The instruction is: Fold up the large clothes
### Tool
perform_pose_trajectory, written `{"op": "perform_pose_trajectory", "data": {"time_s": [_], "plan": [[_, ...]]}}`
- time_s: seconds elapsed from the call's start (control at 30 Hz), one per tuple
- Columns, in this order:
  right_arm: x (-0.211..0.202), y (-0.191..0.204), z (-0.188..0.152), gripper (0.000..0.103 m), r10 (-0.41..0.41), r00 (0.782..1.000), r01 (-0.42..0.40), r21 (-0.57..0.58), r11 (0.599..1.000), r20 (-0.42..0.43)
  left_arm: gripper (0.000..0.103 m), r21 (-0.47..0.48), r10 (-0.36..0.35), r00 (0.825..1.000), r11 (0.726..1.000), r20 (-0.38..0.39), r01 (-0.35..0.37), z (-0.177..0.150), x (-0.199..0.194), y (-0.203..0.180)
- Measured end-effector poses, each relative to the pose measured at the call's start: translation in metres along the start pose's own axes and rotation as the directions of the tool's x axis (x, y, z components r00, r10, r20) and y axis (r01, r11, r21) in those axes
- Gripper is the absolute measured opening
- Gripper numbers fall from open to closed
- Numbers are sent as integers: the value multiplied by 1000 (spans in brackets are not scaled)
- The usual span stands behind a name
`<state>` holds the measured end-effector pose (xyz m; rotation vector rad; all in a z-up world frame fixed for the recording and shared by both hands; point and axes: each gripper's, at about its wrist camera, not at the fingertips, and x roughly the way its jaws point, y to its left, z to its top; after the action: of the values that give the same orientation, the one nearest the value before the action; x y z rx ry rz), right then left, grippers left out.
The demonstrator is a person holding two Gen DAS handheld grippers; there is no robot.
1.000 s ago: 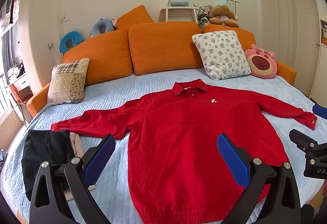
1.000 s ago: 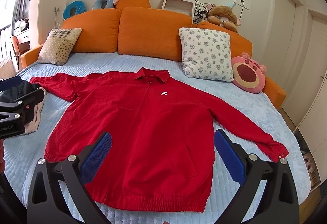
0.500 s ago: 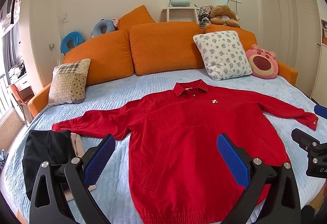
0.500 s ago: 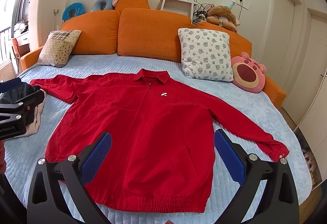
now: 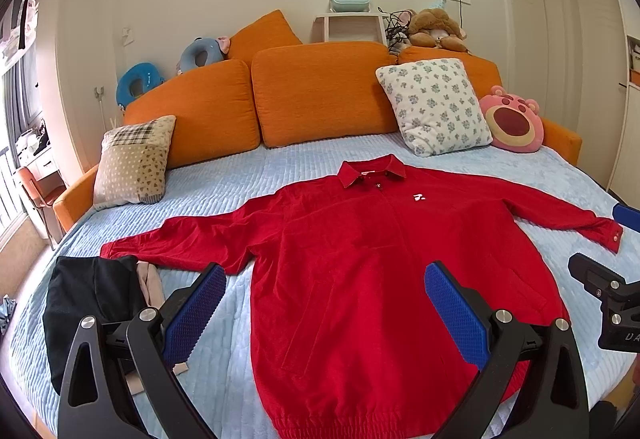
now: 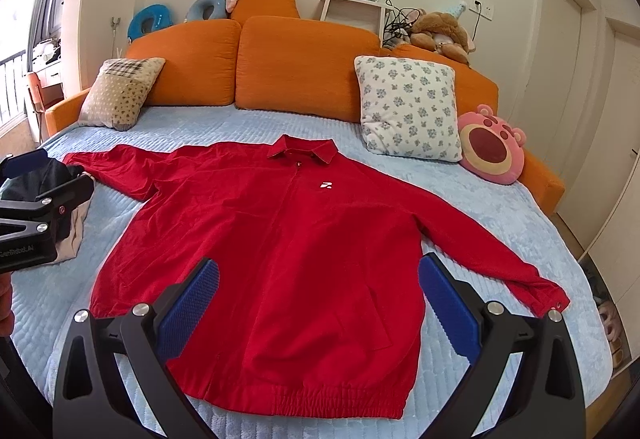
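Two grippers gaping wide, holding nothing: left gripper (image 5: 324, 303), right gripper (image 6: 318, 297) | red jacket (image 6: 280, 239) spread flat on bed (image 6: 500, 215), sleeves out, ready for folding | hovering near hem to choose grasps

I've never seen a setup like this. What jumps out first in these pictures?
A big red jacket lies spread flat, sleeves out, across the pale blue bed. In front of it, each hand-held gripper stands open with blue pads: the left hand-held gripper and the right hand-held gripper. Behind, orange cushions line the wall.
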<state>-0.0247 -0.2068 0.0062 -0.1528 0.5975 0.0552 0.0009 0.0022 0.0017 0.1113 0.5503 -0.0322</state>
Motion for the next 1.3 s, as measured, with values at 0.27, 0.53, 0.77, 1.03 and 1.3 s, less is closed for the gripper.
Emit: {"op": "perform_pose_trajectory", "data": {"time_s": [0.27,0.53,0.77,1.03,1.3], "plan": [[2,0,1,98,-11,1000,11,-8,1000,8,101,-1,0,1000,1000,0,0,0,0,0],[6,-3,0,98,-13,1000,13,-3,1000,4,101,7,-4,1000,1000,-7,4,6,3,-5],[15,-10,-2,98,-18,1000,18,18,1000,-4,101,23,-7,1000,1000,-15,8,2,16,-14],[28,-27,-7,98,-33,999,34,53,998,-8,101,30,-37,999,999,-23,38,8,33,-28],[50,-67,-16,96,-74,997,76,97,992,-18,101,57,-92,995,994,-23,93,25,62,-69]]}}
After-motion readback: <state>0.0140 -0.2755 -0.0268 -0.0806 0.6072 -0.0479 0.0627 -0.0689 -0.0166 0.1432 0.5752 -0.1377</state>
